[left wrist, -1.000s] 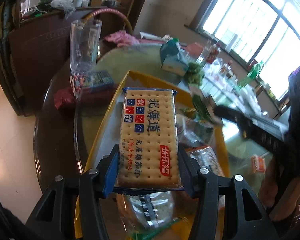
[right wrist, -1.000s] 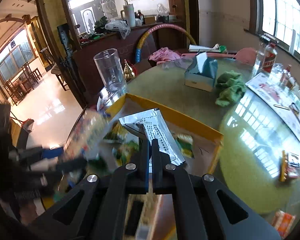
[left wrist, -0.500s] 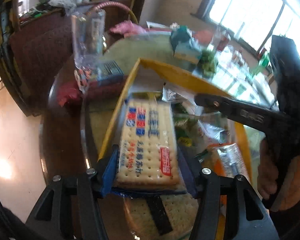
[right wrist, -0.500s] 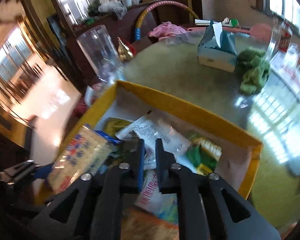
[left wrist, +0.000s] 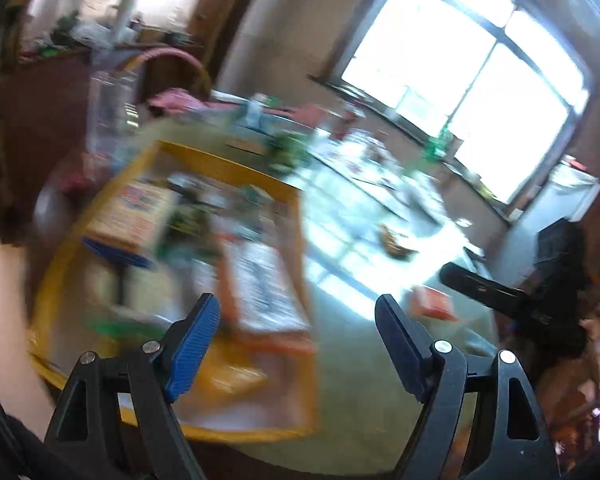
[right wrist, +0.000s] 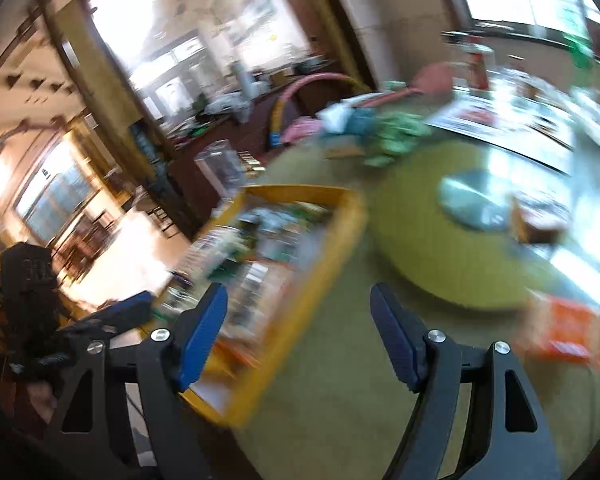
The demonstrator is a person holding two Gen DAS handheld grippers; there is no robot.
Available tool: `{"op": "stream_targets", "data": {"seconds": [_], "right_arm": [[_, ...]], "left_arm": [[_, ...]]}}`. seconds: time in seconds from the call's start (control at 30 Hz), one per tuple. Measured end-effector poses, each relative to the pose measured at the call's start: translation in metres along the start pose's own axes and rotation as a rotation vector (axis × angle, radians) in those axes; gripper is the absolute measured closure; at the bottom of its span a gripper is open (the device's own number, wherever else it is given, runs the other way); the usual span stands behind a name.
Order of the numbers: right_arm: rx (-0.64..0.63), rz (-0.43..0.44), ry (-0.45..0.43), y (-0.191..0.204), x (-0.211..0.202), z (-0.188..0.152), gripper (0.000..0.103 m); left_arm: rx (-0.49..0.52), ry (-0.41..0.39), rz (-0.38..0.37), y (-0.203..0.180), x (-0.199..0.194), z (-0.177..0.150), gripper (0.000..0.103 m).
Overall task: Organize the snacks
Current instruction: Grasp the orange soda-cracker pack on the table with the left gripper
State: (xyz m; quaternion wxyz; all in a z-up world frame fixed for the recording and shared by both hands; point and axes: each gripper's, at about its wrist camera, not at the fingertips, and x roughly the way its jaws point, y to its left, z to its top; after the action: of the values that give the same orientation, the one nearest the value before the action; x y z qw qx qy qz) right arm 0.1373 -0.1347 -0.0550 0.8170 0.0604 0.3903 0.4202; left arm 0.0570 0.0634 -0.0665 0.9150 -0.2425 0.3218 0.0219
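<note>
Both views are motion-blurred. A yellow tray point(left wrist: 306, 264) full of snack packs sits on the round table. The cracker pack point(left wrist: 130, 216) lies in the tray's left part. My left gripper point(left wrist: 296, 324) is open and empty, above the tray's right near corner. My right gripper point(right wrist: 298, 312) is open and empty, over the table just right of the tray point(right wrist: 352, 216). An orange snack pack point(right wrist: 564, 328) lies on the table to the right; it also shows in the left wrist view point(left wrist: 432, 302). The right gripper's body point(left wrist: 512, 300) shows at right.
A clear glass mug point(right wrist: 220, 172) stands behind the tray. A tissue box point(right wrist: 356, 120) and green cloth point(right wrist: 396, 136) lie farther back. Another small snack point(left wrist: 396, 240) rests on the glass tabletop. A window side with bottles is at the far right.
My left gripper let go of the cracker pack into the tray and opened, swinging right. My right gripper released its silver packet, opened wide and moved right off the tray.
</note>
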Motion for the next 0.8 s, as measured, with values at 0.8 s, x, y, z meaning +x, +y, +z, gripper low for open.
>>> {"op": "stream_targets", "data": {"seconds": [0.8], "right_arm": [[0.260, -0.050, 0.143, -0.193, -0.001, -0.015, 0.028]], "left_arm": [[0.149, 0.171, -0.035, -0.086, 0.050, -0.039, 0.023]]}}
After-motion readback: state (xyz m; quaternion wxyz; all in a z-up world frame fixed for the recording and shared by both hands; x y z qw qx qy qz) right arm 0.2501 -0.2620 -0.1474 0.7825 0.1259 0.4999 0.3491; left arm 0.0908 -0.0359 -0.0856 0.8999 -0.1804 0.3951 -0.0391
